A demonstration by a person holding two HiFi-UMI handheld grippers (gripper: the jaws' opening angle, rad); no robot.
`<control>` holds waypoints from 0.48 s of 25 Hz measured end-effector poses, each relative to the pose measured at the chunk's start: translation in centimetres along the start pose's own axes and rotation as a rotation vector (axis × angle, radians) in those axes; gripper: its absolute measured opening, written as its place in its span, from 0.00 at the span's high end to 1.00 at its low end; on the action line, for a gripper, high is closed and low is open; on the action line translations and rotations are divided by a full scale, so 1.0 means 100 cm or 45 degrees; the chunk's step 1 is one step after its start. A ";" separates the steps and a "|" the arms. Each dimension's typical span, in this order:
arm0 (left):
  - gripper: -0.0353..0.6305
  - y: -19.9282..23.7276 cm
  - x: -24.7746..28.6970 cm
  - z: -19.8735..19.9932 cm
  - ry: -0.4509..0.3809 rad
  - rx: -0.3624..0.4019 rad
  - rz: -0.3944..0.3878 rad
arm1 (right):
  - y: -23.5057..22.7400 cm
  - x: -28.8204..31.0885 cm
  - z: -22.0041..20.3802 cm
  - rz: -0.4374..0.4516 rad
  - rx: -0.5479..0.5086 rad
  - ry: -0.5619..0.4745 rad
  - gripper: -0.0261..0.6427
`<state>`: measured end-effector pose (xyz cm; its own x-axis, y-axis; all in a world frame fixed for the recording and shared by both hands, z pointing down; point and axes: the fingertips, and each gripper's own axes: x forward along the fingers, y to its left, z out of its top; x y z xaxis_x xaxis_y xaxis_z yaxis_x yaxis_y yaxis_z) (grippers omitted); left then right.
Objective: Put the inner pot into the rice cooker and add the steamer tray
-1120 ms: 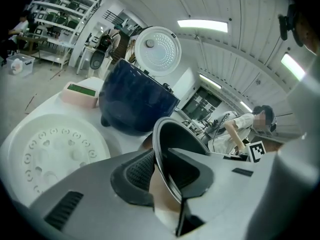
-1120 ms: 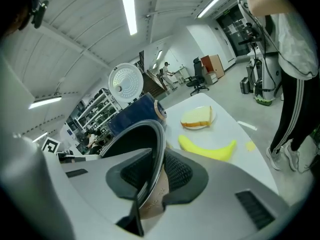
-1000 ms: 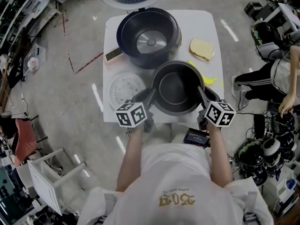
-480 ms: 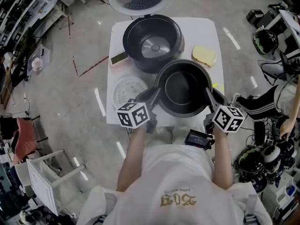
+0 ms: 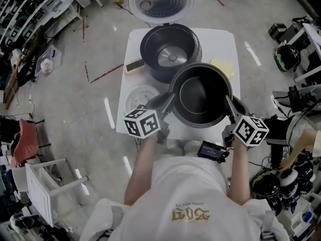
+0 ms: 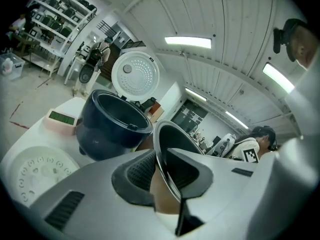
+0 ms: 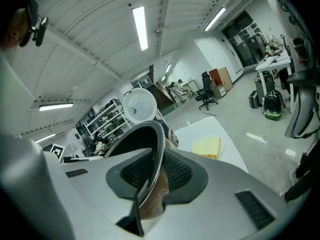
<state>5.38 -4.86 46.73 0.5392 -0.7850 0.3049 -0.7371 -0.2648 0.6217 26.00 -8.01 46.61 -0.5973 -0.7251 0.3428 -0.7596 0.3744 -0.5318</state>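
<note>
- Nearest the person, the left gripper (image 5: 167, 101) and the right gripper (image 5: 229, 103) each clamped one side of the inner pot (image 5: 200, 94). In both gripper views the fingers (image 6: 135, 171) were closed to a narrow gap on the pot's thin rim, one pad inside the wall and one outside.
- Between the grippers, the inner pot sat upright and empty over the near half of the table (image 5: 223, 41). It overlapped the cooker's near edge, so it was judged to be clear of the surface and not yet seated.
- Left of the pot, the steamer tray (image 5: 141, 97), a white perforated disc, lay flat on the table, partly behind the left gripper, with nothing gripping it.
- Beyond the pot, the rice cooker (image 5: 169, 51) stood with its lid (image 5: 160, 1) swung open and its cavity vacant, the heating plate exposed.
- Status: the pick-up of the pot was complete.
- Remaining, by assessment:
  - carry the pot over the cavity and lower it in;
  - release both grips;
  - collect the tray and set it into the pot.
</note>
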 end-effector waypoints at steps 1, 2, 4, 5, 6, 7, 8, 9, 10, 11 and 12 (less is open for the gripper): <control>0.82 -0.003 -0.002 0.005 -0.014 -0.007 -0.008 | 0.003 -0.001 0.005 0.007 -0.005 -0.005 0.84; 0.82 -0.006 -0.003 0.010 -0.031 -0.014 -0.016 | 0.007 -0.002 0.010 0.015 -0.012 -0.011 0.84; 0.82 -0.011 -0.007 0.020 -0.061 -0.014 -0.027 | 0.015 -0.004 0.020 0.027 -0.023 -0.027 0.84; 0.82 -0.013 -0.009 0.025 -0.074 -0.008 -0.030 | 0.018 -0.004 0.026 0.030 -0.025 -0.039 0.84; 0.82 -0.015 -0.009 0.030 -0.086 0.000 -0.031 | 0.021 -0.004 0.031 0.031 -0.026 -0.053 0.84; 0.82 -0.016 -0.010 0.034 -0.097 0.008 -0.030 | 0.023 -0.004 0.037 0.032 -0.027 -0.067 0.84; 0.82 -0.018 -0.010 0.038 -0.108 0.013 -0.030 | 0.025 -0.004 0.042 0.035 -0.029 -0.079 0.84; 0.82 -0.019 -0.011 0.042 -0.119 0.014 -0.033 | 0.028 -0.003 0.047 0.042 -0.032 -0.090 0.85; 0.82 -0.020 -0.012 0.046 -0.131 0.014 -0.037 | 0.031 -0.003 0.051 0.052 -0.033 -0.100 0.85; 0.82 -0.021 -0.013 0.049 -0.141 0.012 -0.041 | 0.034 -0.003 0.056 0.063 -0.031 -0.110 0.85; 0.82 -0.023 -0.014 0.053 -0.152 0.010 -0.044 | 0.036 -0.004 0.061 0.075 -0.029 -0.119 0.85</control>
<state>4.20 -6.12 41.01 0.5126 -0.8363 0.1947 -0.7222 -0.2973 0.6246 25.02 -9.89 39.83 -0.6155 -0.7516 0.2370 -0.7300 0.4303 -0.5310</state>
